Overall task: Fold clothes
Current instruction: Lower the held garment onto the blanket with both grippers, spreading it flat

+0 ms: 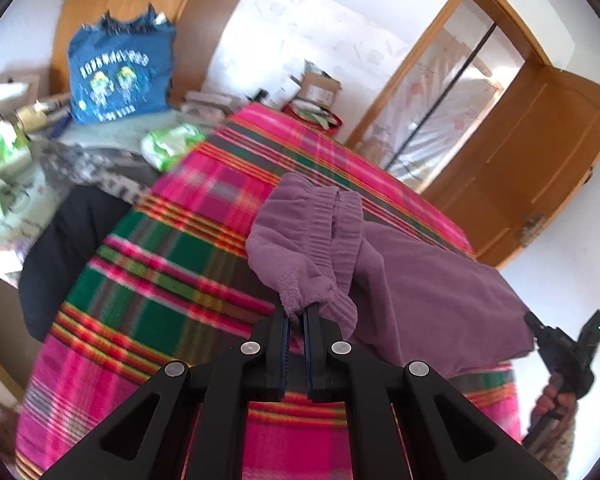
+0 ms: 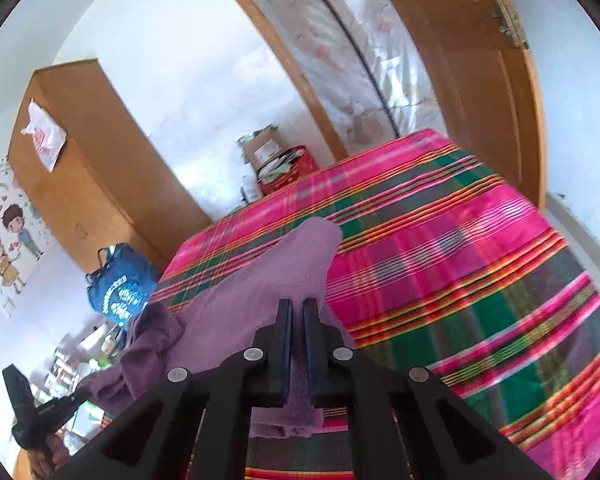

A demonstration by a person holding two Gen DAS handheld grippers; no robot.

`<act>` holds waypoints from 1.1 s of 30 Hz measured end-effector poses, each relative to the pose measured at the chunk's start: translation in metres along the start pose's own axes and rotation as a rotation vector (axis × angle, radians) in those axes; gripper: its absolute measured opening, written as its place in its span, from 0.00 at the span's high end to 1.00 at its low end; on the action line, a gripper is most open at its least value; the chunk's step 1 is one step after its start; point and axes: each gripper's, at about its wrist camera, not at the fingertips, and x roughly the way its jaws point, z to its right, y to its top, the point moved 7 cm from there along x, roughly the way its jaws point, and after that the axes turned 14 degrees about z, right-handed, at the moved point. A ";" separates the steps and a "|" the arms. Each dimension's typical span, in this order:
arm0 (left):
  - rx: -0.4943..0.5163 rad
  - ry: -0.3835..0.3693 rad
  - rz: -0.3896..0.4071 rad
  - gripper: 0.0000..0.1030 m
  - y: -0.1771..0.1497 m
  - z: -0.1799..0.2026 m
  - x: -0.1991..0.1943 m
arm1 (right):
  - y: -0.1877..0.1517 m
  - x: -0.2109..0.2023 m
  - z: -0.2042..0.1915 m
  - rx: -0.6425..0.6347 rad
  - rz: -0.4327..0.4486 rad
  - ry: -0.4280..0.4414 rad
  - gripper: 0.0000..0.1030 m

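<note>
Purple fleece garment (image 1: 412, 276), soft and napped, with a ribbed elastic band bunched near its left end. It hangs lifted over a table draped in a pink, green and orange plaid blanket (image 1: 172, 248), strung between the two grippers.

Left gripper (image 1: 297, 314): jaws together, clamped on a bunched corner of the garment just below the ribbed band. The cloth folds over and droops to either side of the fingertips.

Right gripper (image 2: 297, 306): jaws nearly together, pinching the opposite edge of the garment. The purple cloth passes between the pads and a flap of it hangs below them. From the left wrist view this gripper shows at the right edge of the cloth, a hand (image 1: 556, 400) wrapped round its handle.

Garment sags in the middle between the two holds; one rounded end (image 2: 320, 232) lies out over the plaid.

Surroundings: blue printed bag (image 1: 120, 76) against a wooden wardrobe (image 2: 88, 168); green packet (image 1: 172, 146) on a cluttered surface beside the table; wooden door (image 1: 536, 164) standing open; cardboard boxes (image 2: 264, 146) past the table's far end; cartoon sticker of two figures (image 2: 8, 240) on the wall.
</note>
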 end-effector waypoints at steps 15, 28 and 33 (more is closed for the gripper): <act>0.030 0.112 -0.162 0.92 -0.063 -0.020 -0.005 | -0.032 -0.005 0.044 -0.155 -0.083 -0.238 0.90; 0.149 0.061 -0.092 0.71 -0.026 0.020 -0.016 | -0.059 -0.012 -0.021 -0.328 -0.136 -0.051 0.68; 0.281 0.045 -0.156 0.70 -0.037 0.049 0.015 | -0.097 0.003 -0.078 -0.346 -0.249 0.159 0.67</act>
